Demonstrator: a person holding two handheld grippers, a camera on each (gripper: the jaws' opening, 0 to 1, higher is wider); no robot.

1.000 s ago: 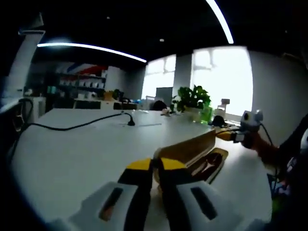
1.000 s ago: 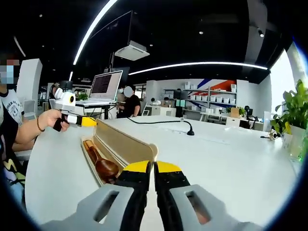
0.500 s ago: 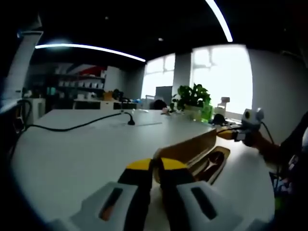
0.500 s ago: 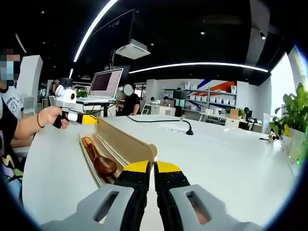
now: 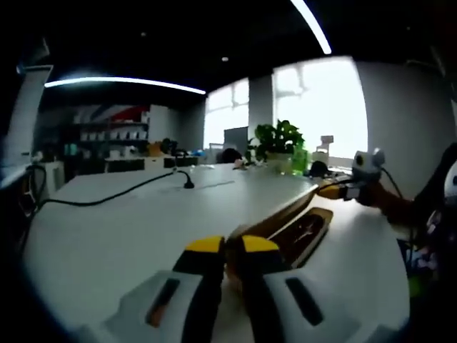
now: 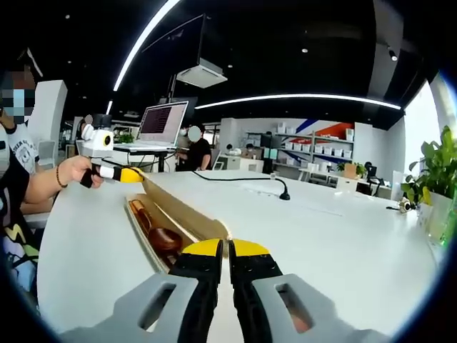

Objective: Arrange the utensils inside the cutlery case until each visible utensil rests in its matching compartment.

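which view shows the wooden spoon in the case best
The right gripper view: the wooden spoon lies lit in the cutlery case, bowl and handle distinct. In the left gripper view the case's tray is dark and blurred, its contents indistinct.

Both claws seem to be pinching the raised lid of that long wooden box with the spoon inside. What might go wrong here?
If the right claw or left claw slips off the lid, it could drop onto the wooden spoon. Uneven pulling from either end might also twist or drag the cutlery case across the table.
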